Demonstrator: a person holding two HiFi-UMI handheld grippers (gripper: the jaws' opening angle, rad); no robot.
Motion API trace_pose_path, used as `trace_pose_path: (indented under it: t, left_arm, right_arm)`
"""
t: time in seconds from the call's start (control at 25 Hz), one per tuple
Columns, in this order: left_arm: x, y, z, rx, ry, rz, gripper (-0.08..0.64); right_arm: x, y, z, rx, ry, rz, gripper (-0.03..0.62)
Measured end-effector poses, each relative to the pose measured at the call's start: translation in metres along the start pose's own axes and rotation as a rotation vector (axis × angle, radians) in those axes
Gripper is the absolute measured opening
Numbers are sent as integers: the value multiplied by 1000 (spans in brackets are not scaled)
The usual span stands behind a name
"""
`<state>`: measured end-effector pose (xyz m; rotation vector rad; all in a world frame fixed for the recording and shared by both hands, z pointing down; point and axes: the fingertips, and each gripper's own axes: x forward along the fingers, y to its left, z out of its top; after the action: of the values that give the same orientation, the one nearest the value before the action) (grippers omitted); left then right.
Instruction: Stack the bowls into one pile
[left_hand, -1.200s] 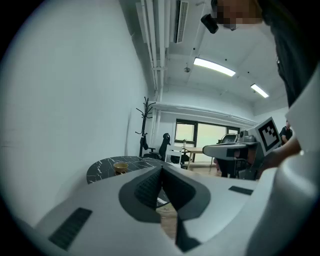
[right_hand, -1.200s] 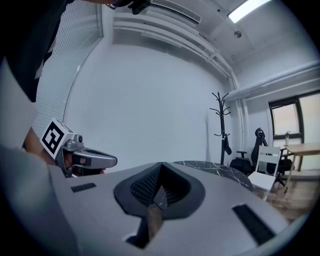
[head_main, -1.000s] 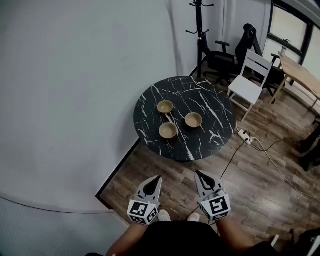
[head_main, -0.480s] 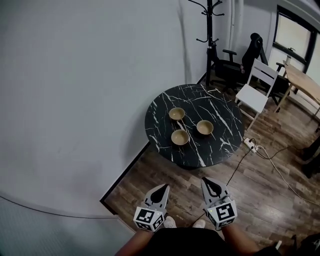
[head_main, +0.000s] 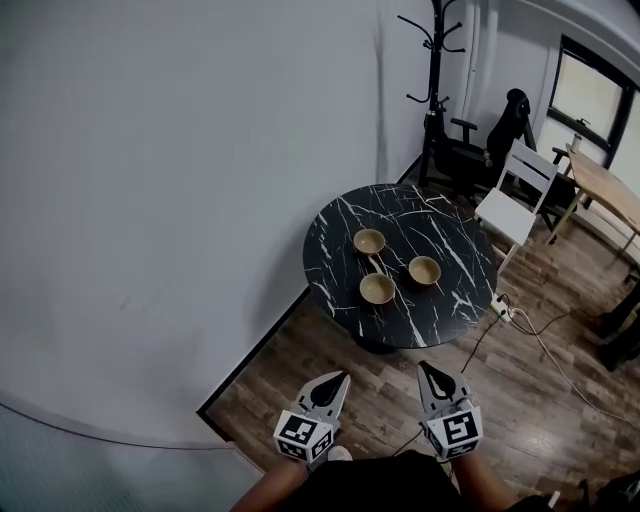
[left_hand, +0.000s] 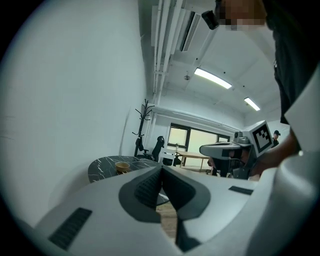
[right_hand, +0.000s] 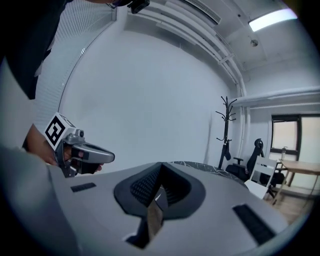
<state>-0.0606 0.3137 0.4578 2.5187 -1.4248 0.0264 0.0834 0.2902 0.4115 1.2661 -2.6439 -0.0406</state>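
Observation:
Three tan bowls stand apart on a round black marble table (head_main: 340, 250): one at the back left (head_main: 369, 241), one at the right (head_main: 424, 270), one nearest me (head_main: 377, 288). Both grippers are held low over the wooden floor, well short of the table. My left gripper (head_main: 338, 380) is shut and empty, and so is my right gripper (head_main: 428, 370). In the left gripper view the closed jaws point past the table edge (left_hand: 102, 165) and one bowl (left_hand: 122, 166) shows. The right gripper view shows its jaws closed with the tabletop (right_hand: 200, 167) beyond.
A white wall (head_main: 150, 200) runs along the left of the table. Behind it stand a coat rack (head_main: 435, 60), a black office chair (head_main: 480, 150), a white chair (head_main: 515, 200) and a wooden desk (head_main: 610, 190). A power strip with cable (head_main: 505, 310) lies on the floor at the right.
The table and bowls now sit further right and lower in the head view. Both grippers have shifted lower and slightly right in the picture, still shut and empty.

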Motion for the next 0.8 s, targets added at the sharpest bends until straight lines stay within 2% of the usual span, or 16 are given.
trace_pose_path:
  t: [0.36,0.68,0.8]
  left_arm:
    - [20,22,20,32,-15,-8,14]
    - [75,35,30,89,7,-21,14]
    - [98,36,36,163,32,-19,14]
  right_arm:
    - [14,-35,1,34,6,-121,9]
    - [59,-75,-7,26,20,-95,8]
    - [73,-90,-16,51,5,-70,9]
